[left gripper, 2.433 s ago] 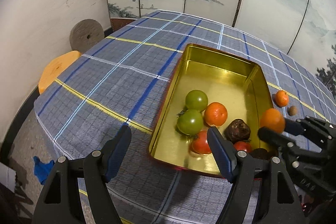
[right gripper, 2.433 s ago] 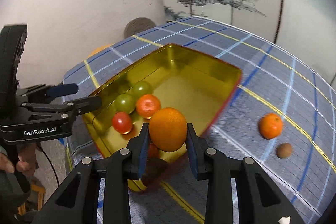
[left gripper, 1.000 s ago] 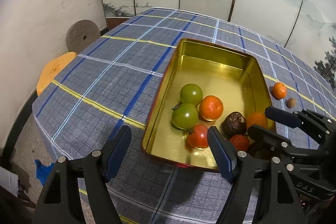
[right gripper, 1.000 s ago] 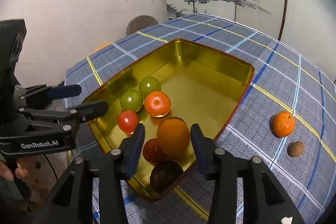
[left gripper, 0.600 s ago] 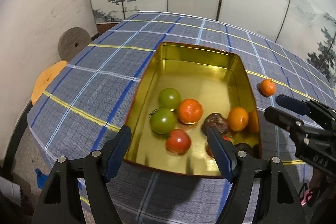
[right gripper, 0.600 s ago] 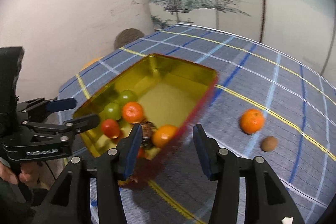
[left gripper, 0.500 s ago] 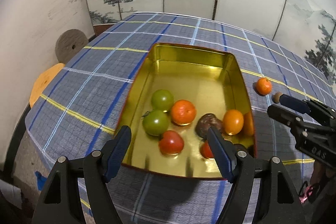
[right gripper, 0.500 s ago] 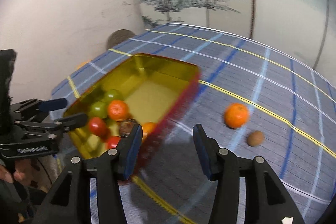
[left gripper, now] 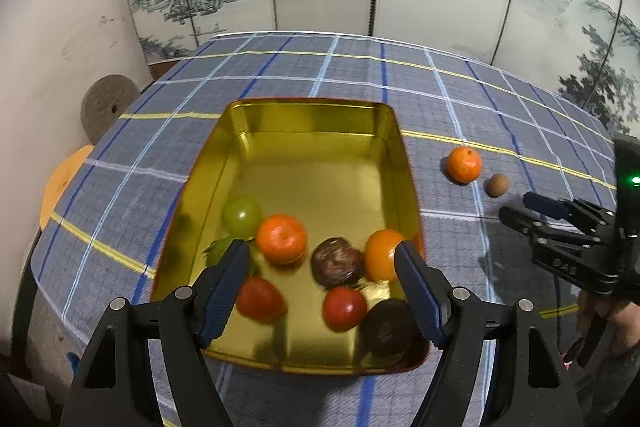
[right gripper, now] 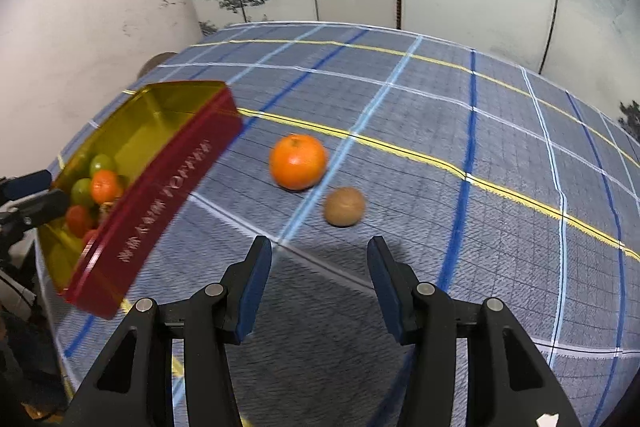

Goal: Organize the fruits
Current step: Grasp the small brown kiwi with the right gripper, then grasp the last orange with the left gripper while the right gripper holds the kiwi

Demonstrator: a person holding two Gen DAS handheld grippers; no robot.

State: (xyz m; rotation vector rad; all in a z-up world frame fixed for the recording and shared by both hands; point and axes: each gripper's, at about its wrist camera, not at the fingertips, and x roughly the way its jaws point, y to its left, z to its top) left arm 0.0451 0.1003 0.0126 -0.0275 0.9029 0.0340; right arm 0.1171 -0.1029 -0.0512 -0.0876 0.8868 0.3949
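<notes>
- The left gripper [left gripper: 322, 273] hangs over the near end of the tin [left gripper: 308, 115], jaws wide with nothing clamped; its fingers cover part of the lower green fruit [left gripper: 218, 251] and an edge of the orange [left gripper: 382, 255] by the right wall.
- A dark fruit [left gripper: 386, 327] in the tin's near right corner is blurred and partly behind the right finger; what kind it is cannot be told.
- In the right wrist view only the tin's red side wall and a strip of its inside show; the lettering on the wall is smeared and unreadable, and the fruit inside is mostly hidden.
- The tin's long axis runs away from the left gripper, its empty half at the far end; fruit crowds the near half: green fruit [left gripper: 242, 215], tangerine [left gripper: 282, 239], brown fruit [left gripper: 338, 261], two tomatoes [left gripper: 260, 299].
- The right gripper [right gripper: 318, 277] is empty, jaws at a middling gap, over bare cloth [right gripper: 500, 227] with nothing between them.
- Just ahead of it lies a small brown fruit [right gripper: 344, 206], and a little farther left a loose tangerine [right gripper: 298, 161]; the two sit near each other, apart from the tin.
- From the left view the right gripper shows at the right edge, its far finger overlapped by the near one.
</notes>
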